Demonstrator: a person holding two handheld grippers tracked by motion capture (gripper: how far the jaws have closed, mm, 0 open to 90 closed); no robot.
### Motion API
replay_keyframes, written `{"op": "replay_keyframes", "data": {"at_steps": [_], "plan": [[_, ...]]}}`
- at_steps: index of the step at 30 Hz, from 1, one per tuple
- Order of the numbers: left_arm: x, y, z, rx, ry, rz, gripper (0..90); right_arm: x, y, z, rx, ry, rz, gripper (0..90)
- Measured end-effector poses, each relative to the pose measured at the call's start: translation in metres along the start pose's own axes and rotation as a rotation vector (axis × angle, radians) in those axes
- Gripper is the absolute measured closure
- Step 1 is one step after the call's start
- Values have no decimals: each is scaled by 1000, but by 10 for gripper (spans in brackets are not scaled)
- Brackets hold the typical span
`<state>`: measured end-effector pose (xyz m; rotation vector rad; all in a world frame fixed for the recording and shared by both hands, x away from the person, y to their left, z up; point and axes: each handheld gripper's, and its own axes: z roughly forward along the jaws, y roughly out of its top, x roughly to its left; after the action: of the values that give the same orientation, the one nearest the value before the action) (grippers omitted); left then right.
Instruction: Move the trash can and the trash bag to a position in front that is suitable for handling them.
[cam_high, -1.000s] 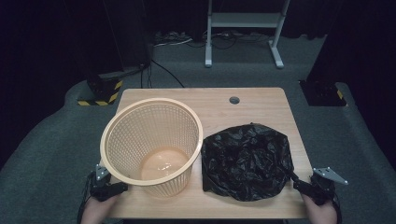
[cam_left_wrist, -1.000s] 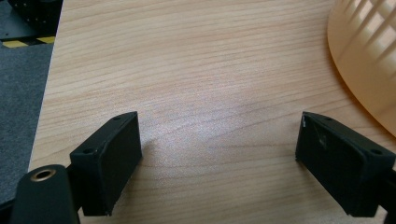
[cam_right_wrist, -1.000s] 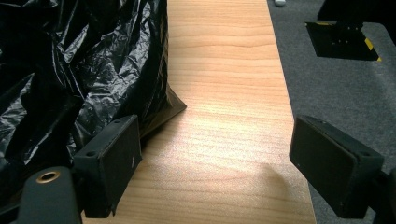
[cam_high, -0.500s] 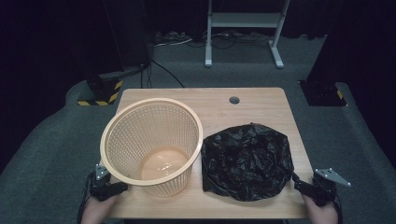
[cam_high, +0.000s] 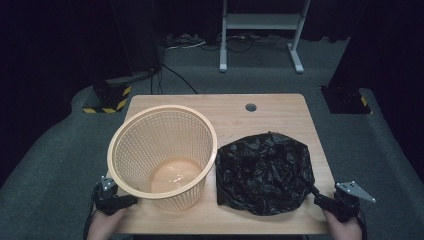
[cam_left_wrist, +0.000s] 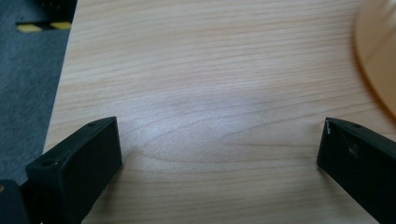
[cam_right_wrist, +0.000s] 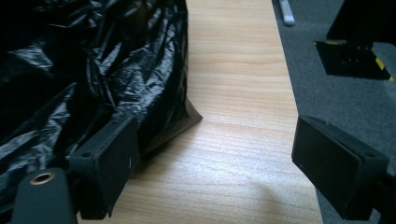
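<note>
Presently: basket (cam_high: 162, 155) unlined, black bag (cam_high: 264, 172) crumpled beside it on counter (cam_high: 280, 107). Left gripper (cam_left_wrist: 219, 154) jaws just opened, empty; right gripper (cam_right_wrist: 215, 158) jaws released beside bag. Lining not begun.

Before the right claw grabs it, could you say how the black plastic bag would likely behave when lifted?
The black plastic bag is thin and crumpled, so it will probably sag and unfold. Its glossy film may slip in a shallow pinch. It looks light.
</note>
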<state>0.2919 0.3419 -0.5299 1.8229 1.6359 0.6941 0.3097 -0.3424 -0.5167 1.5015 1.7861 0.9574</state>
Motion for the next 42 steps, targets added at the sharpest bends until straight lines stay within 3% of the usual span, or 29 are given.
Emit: {"op": "replay_keyframes", "data": {"at_steps": [7,12,20,23,26,30,34,42], "plan": [[5,4,-13,-99,-9,21,6,-2,0,0,-3,8,11,145],[5,18,-29,-170,0,39,27,1,0,1,3,24,-9,145],[5,40,-43,-257,10,50,28,0,-1,0,0,39,8,137],[5,47,-45,-295,38,82,41,0,-1,0,-2,40,8,136],[11,59,-44,-338,39,54,41,0,-1,0,-6,40,7,135],[14,73,-40,-391,84,67,45,-1,-1,1,-4,40,18,136],[13,83,-37,-439,79,58,45,-1,-1,0,-6,36,20,135],[1,90,-34,-468,42,61,79,-4,0,-4,-39,28,31,130]]}}
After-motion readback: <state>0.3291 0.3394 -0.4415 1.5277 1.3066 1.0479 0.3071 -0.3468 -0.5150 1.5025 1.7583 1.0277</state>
